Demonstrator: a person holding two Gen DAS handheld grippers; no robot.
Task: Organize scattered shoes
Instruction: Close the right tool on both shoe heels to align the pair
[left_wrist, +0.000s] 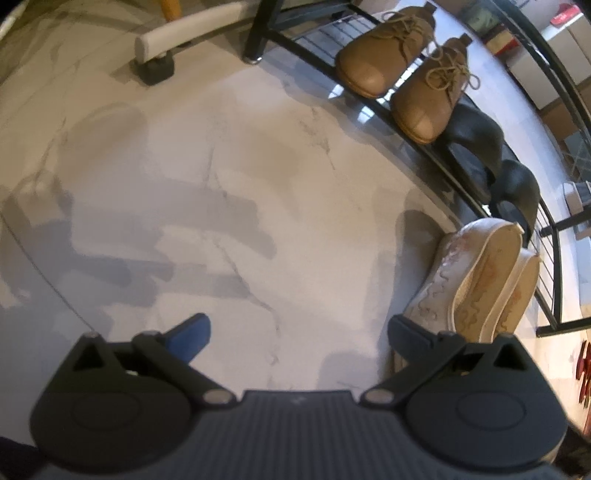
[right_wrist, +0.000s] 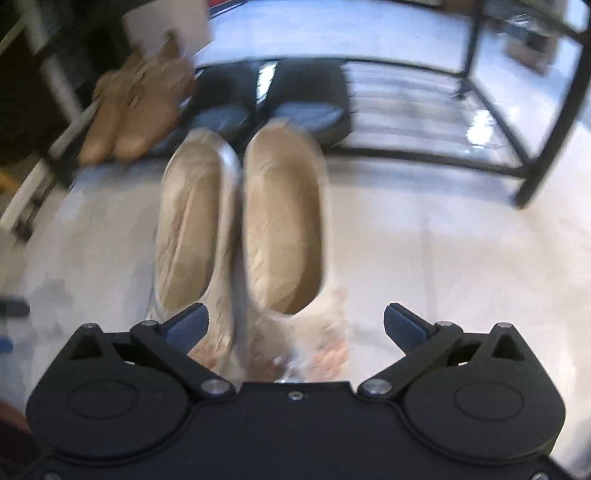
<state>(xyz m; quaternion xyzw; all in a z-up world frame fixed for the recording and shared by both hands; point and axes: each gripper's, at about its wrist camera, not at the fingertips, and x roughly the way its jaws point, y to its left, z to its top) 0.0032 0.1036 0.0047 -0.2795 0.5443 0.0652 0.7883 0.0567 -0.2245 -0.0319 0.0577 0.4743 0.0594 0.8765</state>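
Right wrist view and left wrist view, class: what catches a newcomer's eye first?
First, the pair of cream flats side by side on the pale floor, just ahead of the open right tongs. Next, the tan lace-up shoes and black shoes lined up on the black rack.

A pair of flat shoes (right_wrist: 240, 229) lies side by side on the floor (left_wrist: 221, 166), just in front of the low rack (right_wrist: 424, 110). On the rack, the laced shoes (left_wrist: 399, 74) sit left of the dark shoes (right_wrist: 273, 99), whose right side holds bare rails.
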